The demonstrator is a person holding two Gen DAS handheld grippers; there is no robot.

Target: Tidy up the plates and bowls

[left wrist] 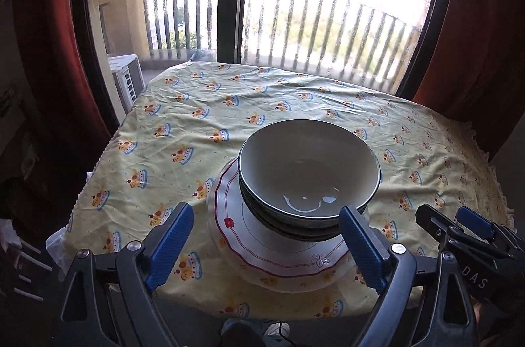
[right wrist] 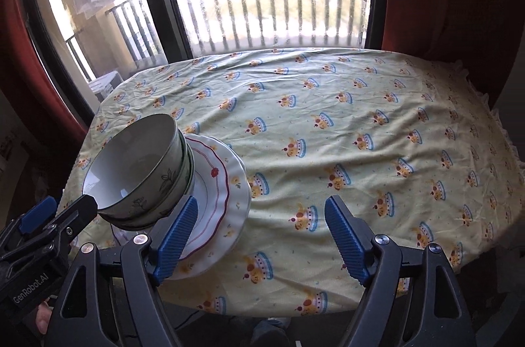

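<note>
A stack of grey-white bowls (left wrist: 308,173) with leaf patterns sits on stacked white plates (left wrist: 279,251) with a red wavy rim, near the table's front edge. The stack also shows in the right wrist view, bowls (right wrist: 141,169) on plates (right wrist: 220,183), at the left. My left gripper (left wrist: 265,245) is open and empty, its blue pads either side of the stack's near part, just short of it. My right gripper (right wrist: 261,235) is open and empty over bare cloth to the right of the plates; it also shows at the right edge of the left wrist view (left wrist: 459,225).
The table (right wrist: 361,117) wears a yellow cloth printed with cakes. A balcony window with railing (left wrist: 328,25) stands behind it, red curtains (left wrist: 49,51) at both sides. The table's front edge (right wrist: 279,304) lies just under the grippers.
</note>
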